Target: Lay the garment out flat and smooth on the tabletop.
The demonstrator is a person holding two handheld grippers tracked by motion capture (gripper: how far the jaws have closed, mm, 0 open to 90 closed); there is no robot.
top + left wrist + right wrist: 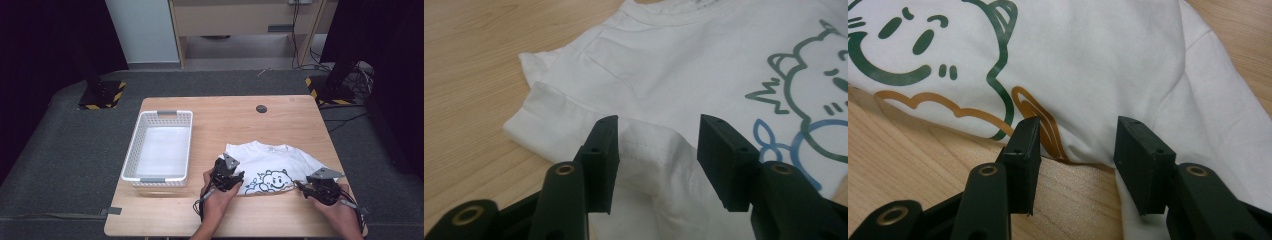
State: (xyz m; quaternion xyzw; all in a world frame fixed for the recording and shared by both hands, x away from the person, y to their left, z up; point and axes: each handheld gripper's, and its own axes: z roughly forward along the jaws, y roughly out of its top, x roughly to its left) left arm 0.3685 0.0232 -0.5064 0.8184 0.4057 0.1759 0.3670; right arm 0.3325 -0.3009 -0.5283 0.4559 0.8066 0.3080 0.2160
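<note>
A white T-shirt with a green, blue and orange cartoon print lies folded on the wooden table, near its front right. My left gripper is at the shirt's left side. In the left gripper view its jaws stand open around a raised fold of the white fabric, beside the sleeve. My right gripper is at the shirt's front right edge. In the right gripper view its jaws stand open over the shirt's folded edge, where the cloth meets the wood.
A white plastic basket stands on the left half of the table, with nothing in it. A small dark round cap sits in the tabletop near the far edge. Black stands with striped bases flank the table on the grey floor.
</note>
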